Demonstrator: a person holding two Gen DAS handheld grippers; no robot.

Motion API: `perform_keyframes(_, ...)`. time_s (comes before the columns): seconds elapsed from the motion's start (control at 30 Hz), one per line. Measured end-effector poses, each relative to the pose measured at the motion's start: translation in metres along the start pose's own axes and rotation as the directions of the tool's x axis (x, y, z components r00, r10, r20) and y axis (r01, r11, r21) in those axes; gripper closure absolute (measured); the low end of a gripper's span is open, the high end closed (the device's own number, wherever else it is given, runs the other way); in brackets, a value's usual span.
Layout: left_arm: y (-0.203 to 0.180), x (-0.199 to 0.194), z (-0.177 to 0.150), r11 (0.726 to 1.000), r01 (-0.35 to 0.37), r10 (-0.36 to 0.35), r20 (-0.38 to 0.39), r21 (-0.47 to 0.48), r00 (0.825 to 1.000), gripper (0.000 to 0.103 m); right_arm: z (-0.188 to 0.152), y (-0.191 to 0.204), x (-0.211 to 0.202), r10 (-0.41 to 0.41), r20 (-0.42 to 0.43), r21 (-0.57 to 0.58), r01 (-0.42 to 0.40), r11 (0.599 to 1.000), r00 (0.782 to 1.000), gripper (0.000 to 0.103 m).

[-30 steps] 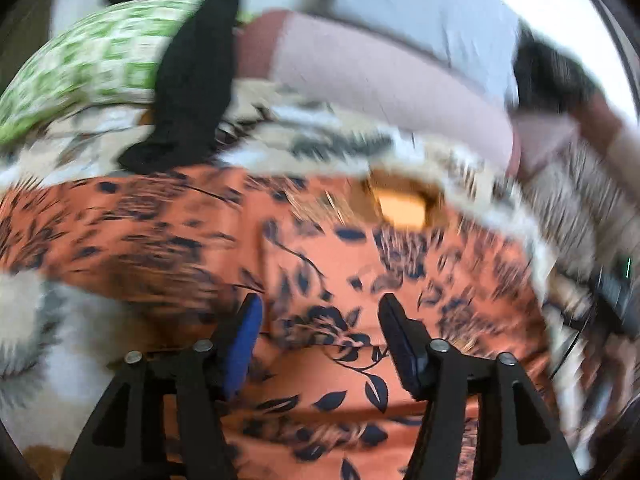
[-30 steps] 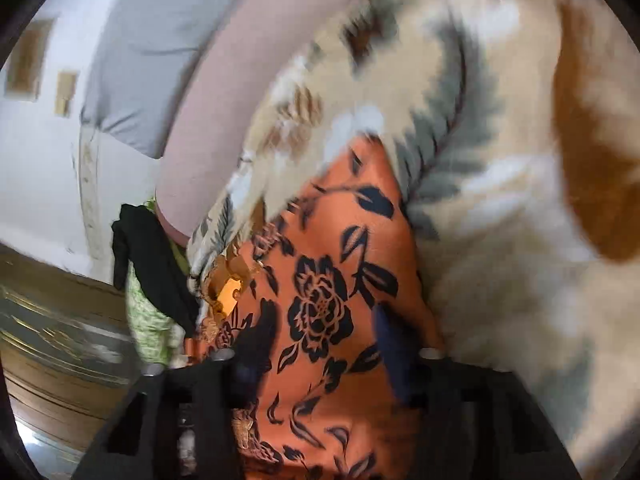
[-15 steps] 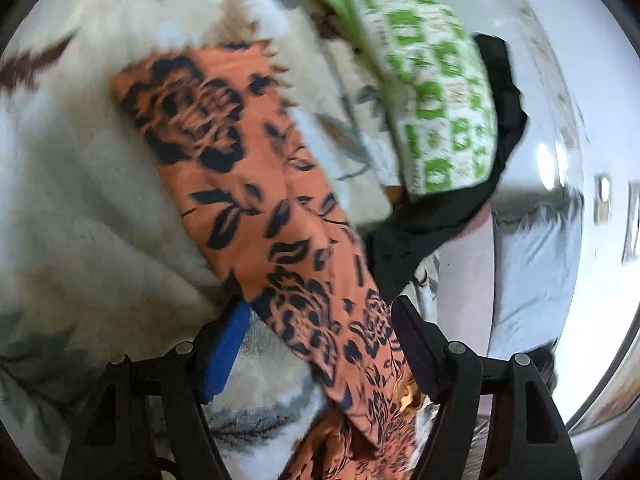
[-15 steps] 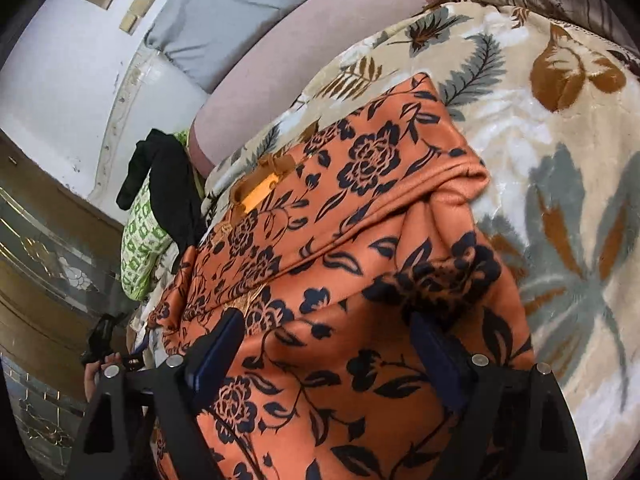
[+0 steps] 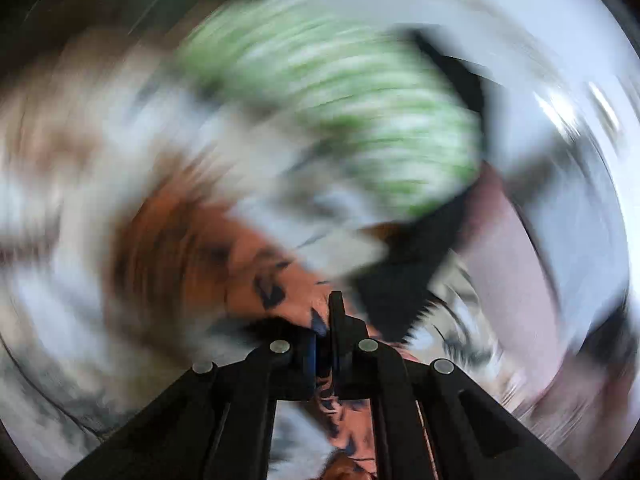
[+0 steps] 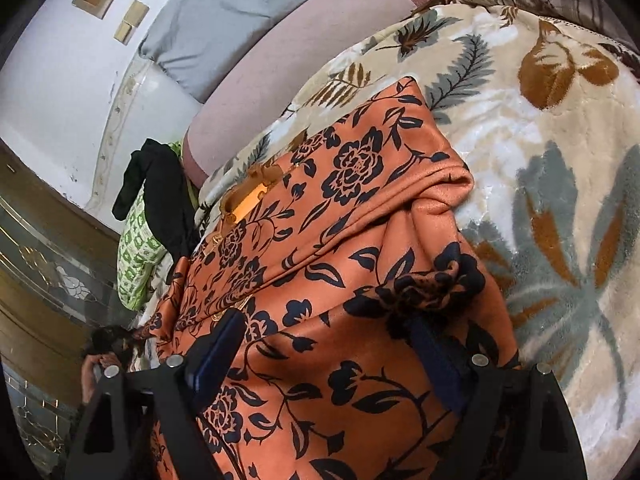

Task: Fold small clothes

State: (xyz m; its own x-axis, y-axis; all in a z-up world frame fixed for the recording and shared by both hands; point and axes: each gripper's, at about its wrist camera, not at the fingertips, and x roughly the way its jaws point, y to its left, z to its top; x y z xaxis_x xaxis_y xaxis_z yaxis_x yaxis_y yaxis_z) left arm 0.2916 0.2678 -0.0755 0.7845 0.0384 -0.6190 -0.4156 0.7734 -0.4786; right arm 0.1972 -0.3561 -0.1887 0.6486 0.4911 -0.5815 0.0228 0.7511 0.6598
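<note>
A: Orange cloth, dark flower print: the garment (image 6: pixel 360 264) is noted lying on the leaf-patterned blanket (image 6: pixel 560 184), in the middle of the right wrist view. At far left in that view a green-checked bundle (image 6: pixel 136 256) is seen with a black item (image 6: pixel 160 188) draped over it; both lie apart from the work.

B: The left gripper (image 5: pixel 325 340)?

A: Jaws are seen brought almost together, with a strip of the orange cloth pinched between them. The left wrist view is heavily smeared, so only the pinch itself can be made out. Which edge of the garment is held cannot be told.

B: Progress?

A: One fold is judged begun. An upper layer is seen laid across the lower one, and the doubled edge is bunched into a rolled lip on the right side, towards the blanket. The layers are not squared up, and wrinkles are noted where they meet.

B: The right gripper (image 6: pixel 332 356)?

A: Jaws are spread wide, low over the near part of the garment; nothing is held between them. Contact of the fingers with the cloth cannot be confirmed.

B: Left to do?

A: The bunched edge is judged to need flattening, and at least one more fold is expected before the piece is compact.
</note>
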Motion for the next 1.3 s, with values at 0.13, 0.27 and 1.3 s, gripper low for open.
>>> perform_keyframes(0.13, -0.140, -0.044, -0.063, 0.890, 0.117, -0.138, 0.016, 0.441, 0.990, 0.098, 0.001, 0.000, 0.000, 0.003, 0.005, 0.006, -0.003, 1.000, 1.000, 0.016)
perform_keyframes(0.27, -0.236, -0.044, -0.158, 0.708, 0.235, -0.213, -0.116, 0.666, 0.970, 0.072, 0.001, -0.002, -0.002, 0.015, 0.010, 0.020, -0.015, 1.000, 1.000, 0.016)
perform_keyframes(1.3, -0.049, 0.043, -0.162, 0.856, -0.019, 0.162, -0.232, 0.516, 0.959, 0.031, 0.048, 0.188, 0.168, -0.537, -0.039, -0.669, 0.377, 0.640, 0.843, 0.093)
